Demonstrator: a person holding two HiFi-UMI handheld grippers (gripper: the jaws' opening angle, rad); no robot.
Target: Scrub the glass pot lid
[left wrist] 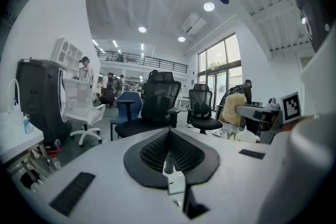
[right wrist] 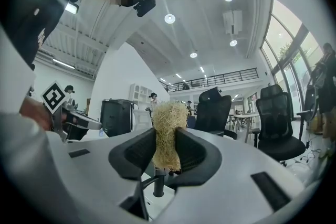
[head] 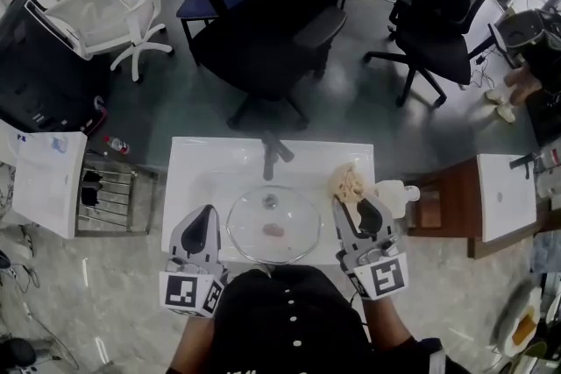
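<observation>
a: start at the left. what is your left gripper (head: 207,216) doing?

b: its jaws are pressed together with nothing between them. in the left gripper view only the room shows past the tips, with a black chair (left wrist: 163,99) straight ahead. the gripper sits at the left of the white sink (head: 188,162), just beside the lid's left rim. i can't tell whether it touches the rim.

a: and the glass pot lid (head: 289,219)?

b: it lies flat in the basin, knob up, on your side of the tap (head: 273,155) and between your two grippers.

a: now the right.

b: your right gripper (head: 359,204) is clamped on a pale fibrous scrubber (head: 348,183). the tuft sticks out past the jaw tips, over the sink's right side, near the lid's right rim. a white bottle (head: 399,194) stands further right, at the sink's edge.
</observation>
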